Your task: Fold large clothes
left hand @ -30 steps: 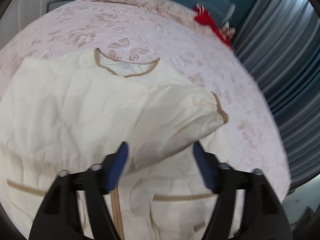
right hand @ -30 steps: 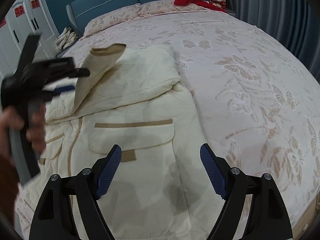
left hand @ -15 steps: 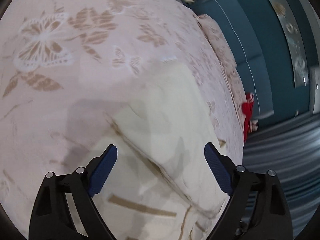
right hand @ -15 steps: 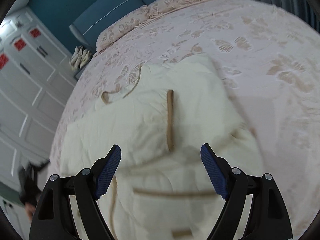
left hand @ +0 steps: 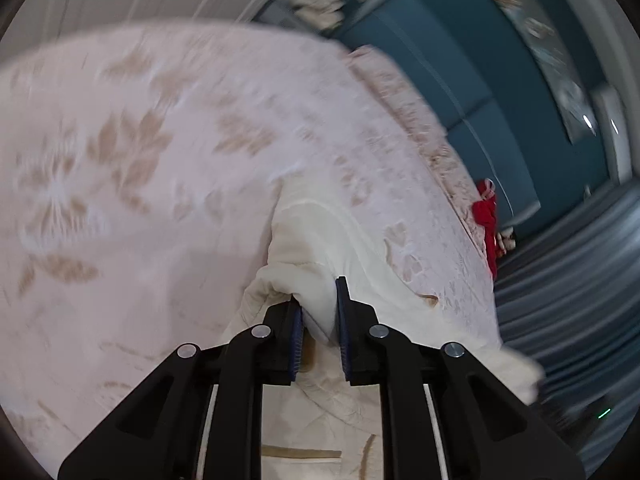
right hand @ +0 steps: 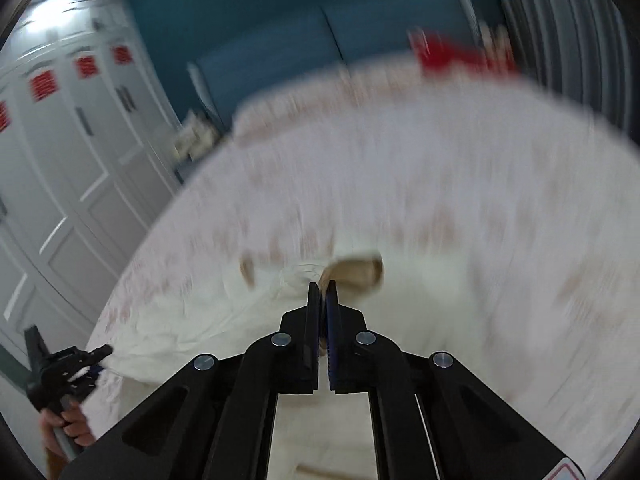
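Observation:
A large cream garment [left hand: 320, 232] with tan trim lies spread on the bed. In the left wrist view my left gripper [left hand: 318, 296] is closing, and its blue pads [left hand: 343, 320] pinch a thick fold at the garment's edge. In the right wrist view my right gripper [right hand: 322, 288] is shut on the garment [right hand: 200, 312], with a tan-trimmed flap [right hand: 356, 272] sticking up just past its tips. At the far left of that view a hand [right hand: 66, 424] holds the left gripper [right hand: 98, 360] at the garment's other edge. Both views are blurred.
The bed [left hand: 120, 160] has a pale pink cover with a floral print. At its head are pillows [left hand: 400, 92], a teal headboard [left hand: 460, 92] and a red item [left hand: 486, 216]. Grey curtains [left hand: 580, 280] hang along one side, white wardrobe doors [right hand: 60, 160] along the other.
Both grippers stood open over the garment and are now closed on its fabric. The right view has swung up toward the headboard, and the left view has moved along the garment's edge.

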Available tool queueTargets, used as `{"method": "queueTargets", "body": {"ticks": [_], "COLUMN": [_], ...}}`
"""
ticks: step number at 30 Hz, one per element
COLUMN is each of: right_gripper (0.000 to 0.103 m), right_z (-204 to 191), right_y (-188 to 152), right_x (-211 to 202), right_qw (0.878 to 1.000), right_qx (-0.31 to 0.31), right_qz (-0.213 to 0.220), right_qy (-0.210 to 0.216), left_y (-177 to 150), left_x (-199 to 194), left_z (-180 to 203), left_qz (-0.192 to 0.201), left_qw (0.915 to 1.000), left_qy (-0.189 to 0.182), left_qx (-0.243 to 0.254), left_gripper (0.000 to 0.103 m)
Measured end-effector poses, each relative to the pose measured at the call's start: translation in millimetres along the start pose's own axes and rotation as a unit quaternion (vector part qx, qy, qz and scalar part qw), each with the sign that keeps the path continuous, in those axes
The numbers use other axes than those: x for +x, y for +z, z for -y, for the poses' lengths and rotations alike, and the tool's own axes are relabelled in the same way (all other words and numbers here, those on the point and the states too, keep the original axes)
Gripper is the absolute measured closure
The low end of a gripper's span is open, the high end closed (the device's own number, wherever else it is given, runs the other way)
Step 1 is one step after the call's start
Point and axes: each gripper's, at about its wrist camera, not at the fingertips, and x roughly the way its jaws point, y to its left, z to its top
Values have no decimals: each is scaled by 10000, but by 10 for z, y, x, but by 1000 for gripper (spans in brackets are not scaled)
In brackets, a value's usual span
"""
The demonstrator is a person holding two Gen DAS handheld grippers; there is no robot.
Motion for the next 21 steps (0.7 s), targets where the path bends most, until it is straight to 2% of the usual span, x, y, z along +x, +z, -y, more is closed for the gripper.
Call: {"method": "queueTargets", "body": {"ticks": [1,2,4,6,8,14,21], "right_gripper": [100,100,100,100,100,101,101], "right_z": [0,19,146,324,445,593,651], "right_y": [34,-13,-203,-496,-745,-1140,-1330], "right_x": [-91,-91,167,459,623,822,986], "right_qw": [9997,9988,9975,9946,9917,9876,9851], "right_qx": [-169,-336,-380,-188,-62,11,62], "right_qz": [172,194,-220,-732,-1014,-1329,-1493], "right_qy": [-93,-288,-562,-714,-787,-834,-856], "left_y": [-53,-154,-361,-491,-569,-677,-772], "left_x": [26,119,346,533,584,694,770], "left_z": [48,90,10,-129,-210,-199,-146], "left_qz": [31,12,-215,-421,-453,-420,-411], "left_qw": [9997,9981,9945,9918,9904,9838,9738], "left_qy": [114,393,848,1091,1198,1440,1662], "left_qx": [201,465,585,508,526,983,1500], "left_gripper": [89,89,91,91,91,91,88]}}
